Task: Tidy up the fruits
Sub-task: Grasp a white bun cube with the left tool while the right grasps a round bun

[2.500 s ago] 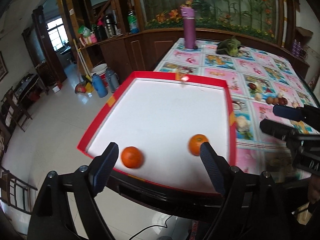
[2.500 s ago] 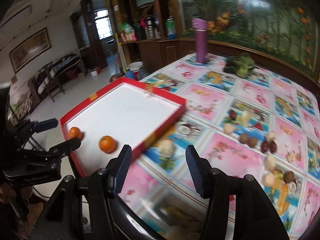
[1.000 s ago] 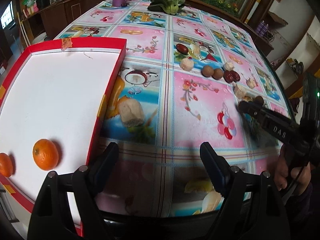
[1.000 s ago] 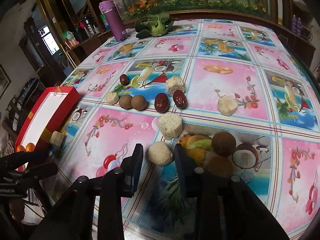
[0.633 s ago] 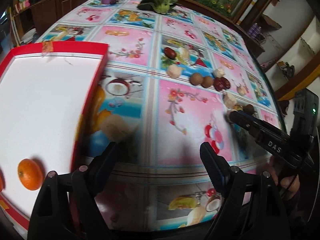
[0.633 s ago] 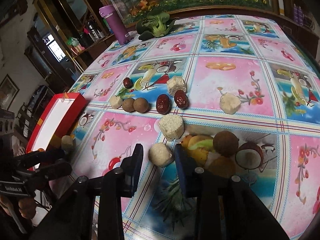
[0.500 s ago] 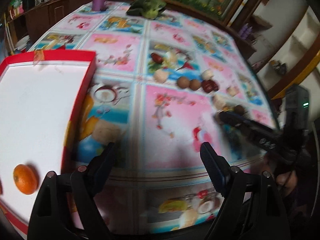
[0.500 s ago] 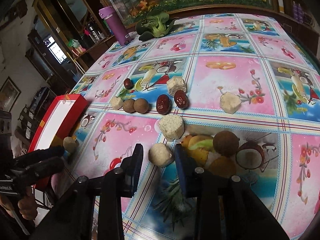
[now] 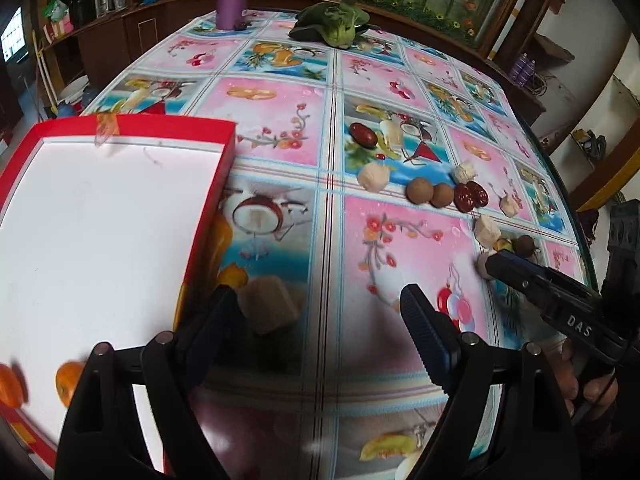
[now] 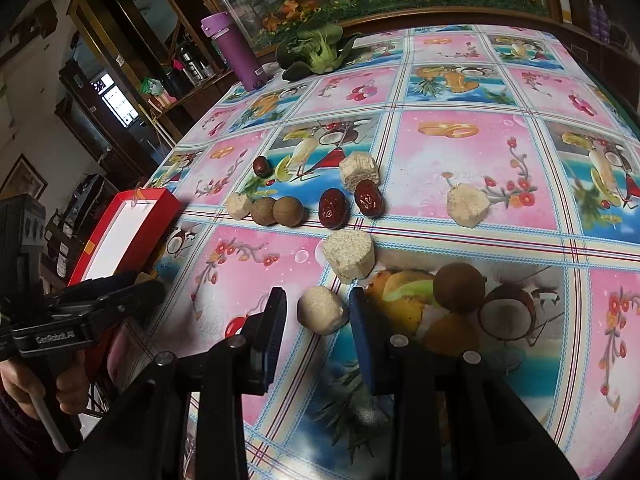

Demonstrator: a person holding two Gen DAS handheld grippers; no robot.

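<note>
My right gripper (image 10: 318, 314) is open with its fingers on either side of a pale round piece (image 10: 322, 310) on the tablecloth, not clamped. Beyond lie another pale chunk (image 10: 349, 254), two red dates (image 10: 333, 208), two brown round fruits (image 10: 276, 211) and a brown fruit (image 10: 459, 287). My left gripper (image 9: 320, 320) is open and empty; a pale chunk (image 9: 267, 305) lies by its left finger, next to the red tray (image 9: 208, 200). Two oranges (image 9: 68, 378) sit in the tray's near corner.
A purple bottle (image 10: 236, 52) and a leafy green vegetable (image 10: 316, 52) stand at the table's far end. The table edge curves along the right (image 9: 560, 184). Cabinets and floor lie to the left beyond the tray.
My left gripper has swung right and closer to the table, the pale chunk now beside its left finger. My right gripper has stayed around the pale round piece.
</note>
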